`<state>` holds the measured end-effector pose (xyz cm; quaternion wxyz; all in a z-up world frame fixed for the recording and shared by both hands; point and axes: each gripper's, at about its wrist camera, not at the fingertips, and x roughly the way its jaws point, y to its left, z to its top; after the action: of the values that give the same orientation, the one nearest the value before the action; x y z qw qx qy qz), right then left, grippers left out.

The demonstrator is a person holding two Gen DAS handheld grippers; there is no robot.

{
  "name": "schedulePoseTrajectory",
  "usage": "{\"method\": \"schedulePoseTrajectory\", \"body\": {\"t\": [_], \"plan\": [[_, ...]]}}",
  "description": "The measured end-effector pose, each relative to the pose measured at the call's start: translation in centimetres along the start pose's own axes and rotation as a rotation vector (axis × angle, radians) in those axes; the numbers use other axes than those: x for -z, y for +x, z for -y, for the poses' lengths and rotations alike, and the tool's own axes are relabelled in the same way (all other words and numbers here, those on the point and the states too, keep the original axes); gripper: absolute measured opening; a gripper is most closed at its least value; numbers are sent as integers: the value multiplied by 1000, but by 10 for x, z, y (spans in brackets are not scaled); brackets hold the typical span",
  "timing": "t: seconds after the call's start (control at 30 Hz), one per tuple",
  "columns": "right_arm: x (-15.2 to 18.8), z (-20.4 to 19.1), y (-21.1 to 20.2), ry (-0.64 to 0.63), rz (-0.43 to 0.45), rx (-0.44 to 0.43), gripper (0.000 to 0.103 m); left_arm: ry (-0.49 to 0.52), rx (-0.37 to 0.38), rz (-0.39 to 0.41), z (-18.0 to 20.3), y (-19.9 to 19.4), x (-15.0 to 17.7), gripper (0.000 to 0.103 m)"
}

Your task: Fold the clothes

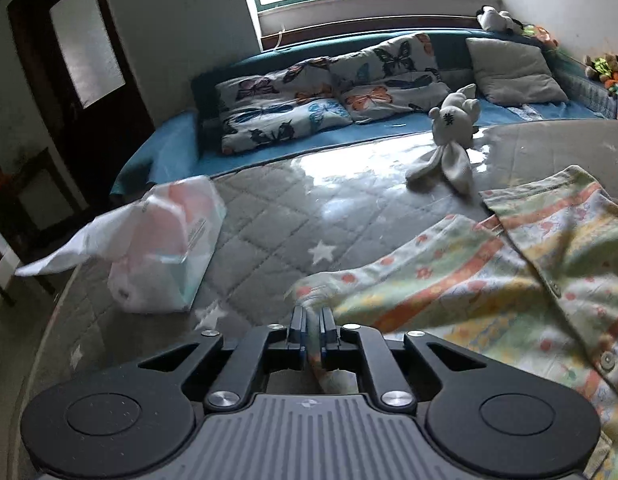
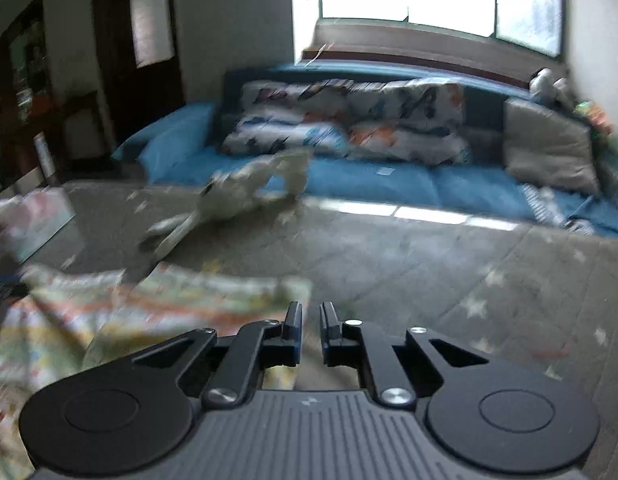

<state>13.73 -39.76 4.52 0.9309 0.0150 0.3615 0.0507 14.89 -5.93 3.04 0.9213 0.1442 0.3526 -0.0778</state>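
Note:
A pastel shirt (image 1: 489, 280) with orange stripes, small flowers and buttons lies rumpled on a grey quilted mattress (image 1: 329, 200) with white stars. My left gripper (image 1: 313, 316) is shut on an edge of the shirt, and a strip of the cloth runs back between its fingers. The right wrist view is blurred. There the shirt (image 2: 149, 304) spreads to the left, and one corner reaches my right gripper (image 2: 310, 312). That gripper stands nearly closed with cloth seemingly pinched in the narrow gap, above the mattress (image 2: 449, 288).
A white plush rabbit (image 1: 449, 136) lies further back on the mattress. A plastic bag holding a package (image 1: 165, 248) sits at the left edge. Behind are a blue sofa with butterfly pillows (image 1: 309, 96), a grey cushion (image 1: 513, 72), a window and a dark door (image 1: 81, 60).

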Motion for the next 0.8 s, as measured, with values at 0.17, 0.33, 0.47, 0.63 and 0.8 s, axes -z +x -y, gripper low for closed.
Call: {"method": "schedulePoseTrajectory", "body": {"t": [0.17,0.33,0.47,0.63,0.8], "plan": [[24,-16,-9,-62,-87,-90,9,-43,52,5,-2,-32,18,19],[49,-34,-17,-111,-134,-113,11,-35,83,13,5,-71,46,38],[64,-46,-32,-156,-133,-107,24,-67,56,0,2,-97,75,48],[81,-62,-63,-223,-103,-106,33,-178,-59,-20,-21,-123,109,49],[105,-69,-89,-233,-85,-112,38,-289,-159,-34,-48,-139,140,54]]}}
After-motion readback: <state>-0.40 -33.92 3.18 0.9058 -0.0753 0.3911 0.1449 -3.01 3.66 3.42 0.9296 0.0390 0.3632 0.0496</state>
